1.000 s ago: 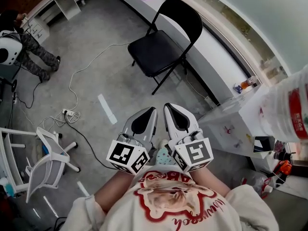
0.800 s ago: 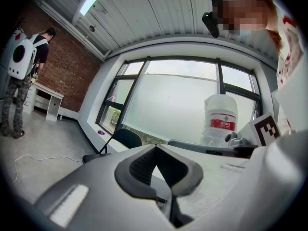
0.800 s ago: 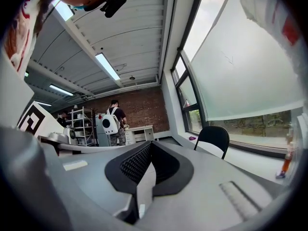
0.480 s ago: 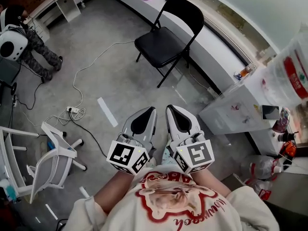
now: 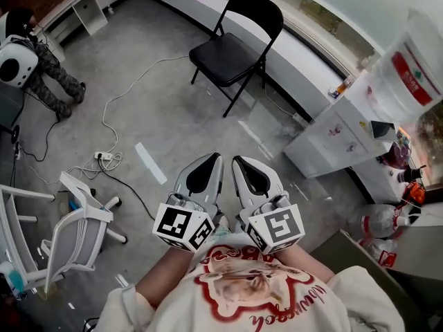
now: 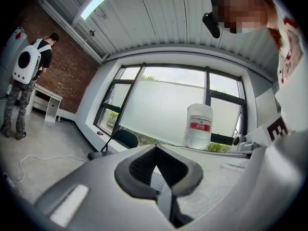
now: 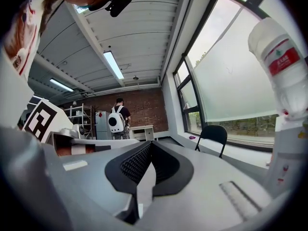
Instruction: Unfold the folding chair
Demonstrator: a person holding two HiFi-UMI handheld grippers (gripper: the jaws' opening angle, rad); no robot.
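A black folding chair (image 5: 232,43) stands unfolded on its legs beside the low white window ledge, far ahead of me; it also shows small in the left gripper view as the chair (image 6: 123,139) and in the right gripper view as the chair (image 7: 211,136). My left gripper (image 5: 212,159) and right gripper (image 5: 239,161) are held side by side close to my chest, well short of the chair. Both point roughly level with jaws shut and nothing between them. The tips meet at the left gripper (image 6: 155,147) and the right gripper (image 7: 150,143).
A white cabinet (image 5: 331,140) with a large water bottle (image 5: 408,64) stands to the right. A white office chair (image 5: 79,223) lies at the left, with a power strip and cables (image 5: 107,159) on the grey floor. A person with a white backpack (image 5: 21,57) stands at the far left near a desk (image 5: 73,5).
The view has drawn back and shifted: the chair sits slightly farther away and left, and more of the cabinet and clutter at the right shows. Both grippers stay shut, side by side.
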